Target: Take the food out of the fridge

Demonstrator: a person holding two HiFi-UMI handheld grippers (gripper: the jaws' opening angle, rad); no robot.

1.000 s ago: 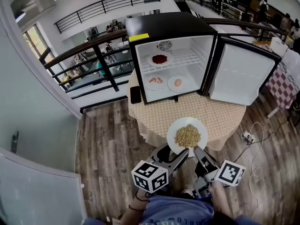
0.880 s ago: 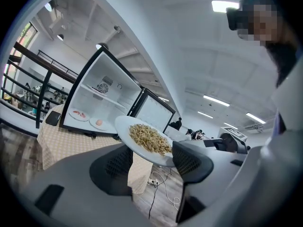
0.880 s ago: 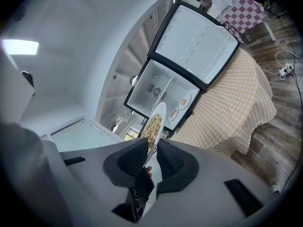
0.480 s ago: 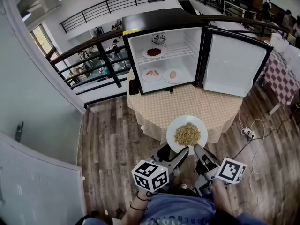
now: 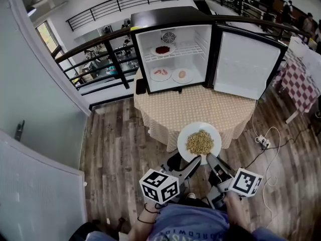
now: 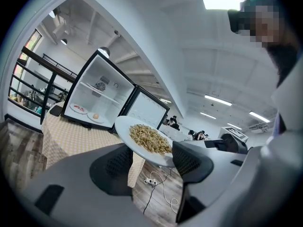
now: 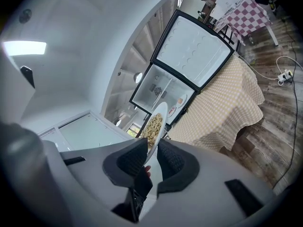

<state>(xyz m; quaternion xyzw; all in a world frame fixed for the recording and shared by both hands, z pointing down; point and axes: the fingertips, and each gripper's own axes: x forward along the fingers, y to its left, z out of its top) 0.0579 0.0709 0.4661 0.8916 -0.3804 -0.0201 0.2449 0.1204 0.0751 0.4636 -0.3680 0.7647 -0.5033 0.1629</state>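
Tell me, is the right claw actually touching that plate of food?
Touching. In the right gripper view the right claw has both pads pressed against the rim of the plate, no gap showing.

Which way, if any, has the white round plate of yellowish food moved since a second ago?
Yes: the plate pulled back from the open black fridge, now mostly past the checked tablecloth's near edge.

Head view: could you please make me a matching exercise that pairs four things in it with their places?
Things:
1. plate of yellow food
2. plate of red food
3. black phone
4. power strip

Places:
A. upper shelf of the fridge
B. on the floor
C. on the tablecloth, beside the fridge
D. held up, off the table

Pairs: 1-D, 2-A, 3-C, 4-B
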